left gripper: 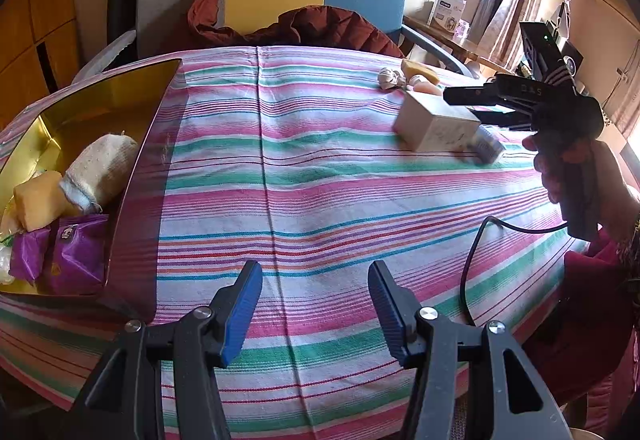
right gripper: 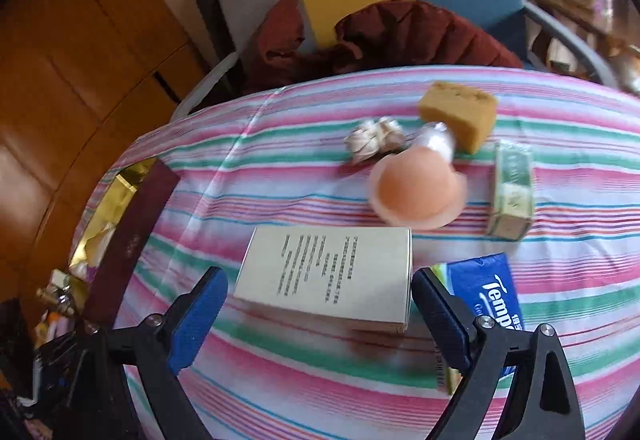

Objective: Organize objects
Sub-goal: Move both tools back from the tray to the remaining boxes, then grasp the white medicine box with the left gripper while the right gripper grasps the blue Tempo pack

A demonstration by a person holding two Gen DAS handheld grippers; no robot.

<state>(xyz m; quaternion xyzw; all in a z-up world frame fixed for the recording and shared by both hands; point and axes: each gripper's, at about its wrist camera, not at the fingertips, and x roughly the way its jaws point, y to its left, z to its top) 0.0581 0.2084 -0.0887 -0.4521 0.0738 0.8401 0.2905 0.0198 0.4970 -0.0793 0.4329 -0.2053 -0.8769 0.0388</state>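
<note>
My right gripper point(right gripper: 320, 312) is open, its blue fingers either side of a white printed box point(right gripper: 332, 280) that lies on the striped tablecloth; the pads stand apart from it. In the left wrist view the right gripper point(left gripper: 464, 100) hovers over the same box point(left gripper: 434, 122). My left gripper point(left gripper: 314, 304) is open and empty above the cloth. A gold-lined box point(left gripper: 120, 92) at the left holds a rolled cream sock point(left gripper: 102, 168), a yellow sponge point(left gripper: 38, 200) and a purple packet point(left gripper: 60, 252).
Beyond the white box lie a peach silicone cup point(right gripper: 416, 192), a yellow sponge point(right gripper: 458, 112), a balled grey sock point(right gripper: 374, 140), a green-white carton point(right gripper: 512, 196) and a blue Tempo tissue pack point(right gripper: 488, 288). A chair with a dark red jacket point(left gripper: 304, 28) stands behind the table.
</note>
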